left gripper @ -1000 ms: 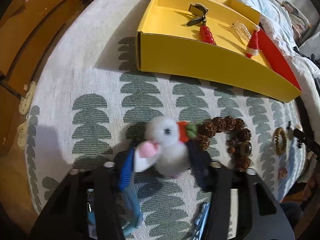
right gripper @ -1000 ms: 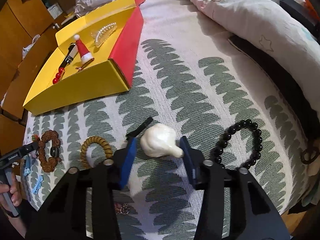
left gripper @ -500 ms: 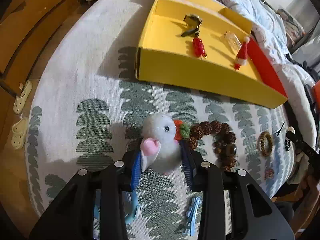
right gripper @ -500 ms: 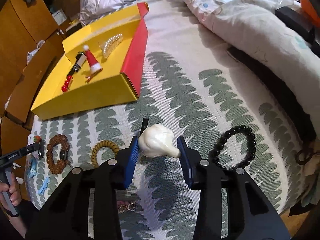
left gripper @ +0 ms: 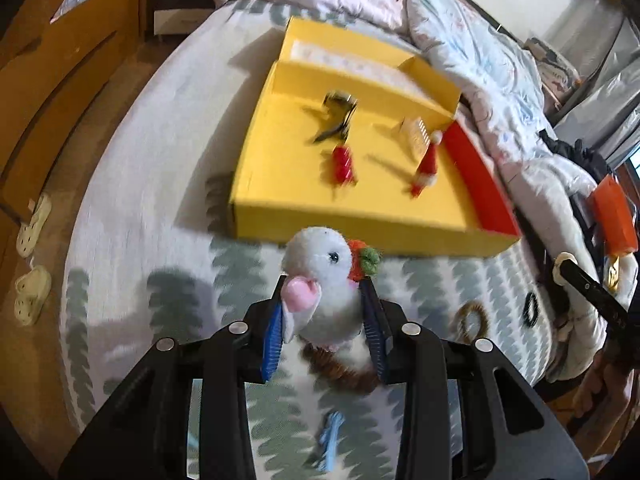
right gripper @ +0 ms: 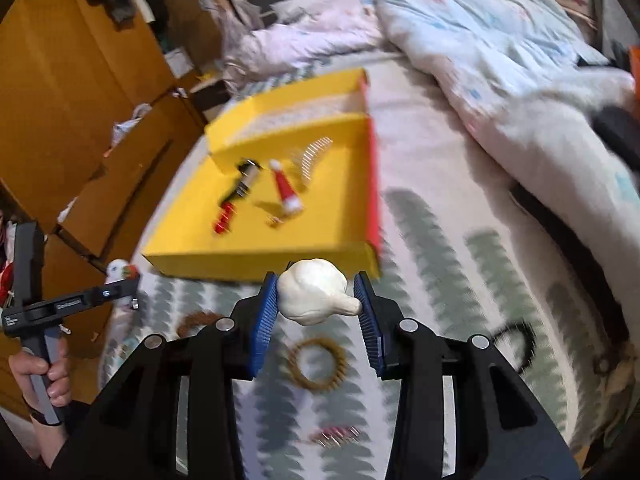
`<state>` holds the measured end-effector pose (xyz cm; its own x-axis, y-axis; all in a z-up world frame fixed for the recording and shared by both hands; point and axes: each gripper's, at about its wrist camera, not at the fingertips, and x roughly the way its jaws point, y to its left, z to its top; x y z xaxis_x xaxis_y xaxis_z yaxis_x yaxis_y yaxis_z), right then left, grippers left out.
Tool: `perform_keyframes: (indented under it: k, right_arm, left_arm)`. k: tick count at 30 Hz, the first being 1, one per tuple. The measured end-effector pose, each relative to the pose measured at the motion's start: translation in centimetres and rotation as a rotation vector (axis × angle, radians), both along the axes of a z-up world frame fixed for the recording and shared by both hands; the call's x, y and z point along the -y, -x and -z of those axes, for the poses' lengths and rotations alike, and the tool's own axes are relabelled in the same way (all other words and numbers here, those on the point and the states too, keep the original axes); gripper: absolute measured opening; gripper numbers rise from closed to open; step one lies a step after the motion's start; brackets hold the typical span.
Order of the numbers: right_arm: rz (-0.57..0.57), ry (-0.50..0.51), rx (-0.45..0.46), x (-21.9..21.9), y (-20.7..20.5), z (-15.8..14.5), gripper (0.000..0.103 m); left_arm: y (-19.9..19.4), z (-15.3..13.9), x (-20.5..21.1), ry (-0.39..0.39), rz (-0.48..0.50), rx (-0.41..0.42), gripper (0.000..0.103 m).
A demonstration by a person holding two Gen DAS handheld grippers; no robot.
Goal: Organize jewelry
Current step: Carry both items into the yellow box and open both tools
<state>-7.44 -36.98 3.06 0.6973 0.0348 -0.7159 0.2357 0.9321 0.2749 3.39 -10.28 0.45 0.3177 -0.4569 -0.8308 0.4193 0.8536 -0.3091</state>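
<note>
The left gripper clamps its blue pads on a fluffy white plush rabbit charm with a pink ear and an orange-and-green trim, held clear of the green-and-white patterned bedspread. The right gripper is likewise closed on a glossy cream shell-shaped hair claw, also raised off the cover. Below them lie a tan wooden bead bracelet, a dark brown rough-bead bracelet and a light blue hair clip, yet to be sorted. Beyond, the shallow yellow cardboard tray with a red side flap holds a small red-and-white Santa hat clip and a red beaded clip. Both pieces appear mid-carry; the next move likely calls for reaching over the tray's near wall and releasing each on bare yellow floor.
</note>
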Motion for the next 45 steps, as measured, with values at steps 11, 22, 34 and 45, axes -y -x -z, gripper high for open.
perform_keyframes:
  k: [11, 22, 34, 45]
  right_arm:
    - [-0.064, 0.04, -0.089, -1.1, -12.5, -0.2, 0.04]
    - [-0.023, 0.051, -0.219, 2.1, -19.1, 5.2, 0.04]
    - [0.038, 0.053, -0.251, 3.1, -19.9, 7.4, 0.04]
    - [0.045, 0.136, -0.163, 3.1, -18.2, 4.9, 0.068]
  left_arm:
    - [-6.1, -0.4, 7.6, -0.011, 0.047, -0.032, 0.035]
    - [-11.5, 4.9, 14.2, -0.138, 0.112, -0.103, 0.036]
    - [-12.8, 6.5, 15.6, -0.145, 0.136, -0.11, 0.044]
    - [-13.0, 2.1, 12.7, -0.098, 0.061, -0.043, 0.072]
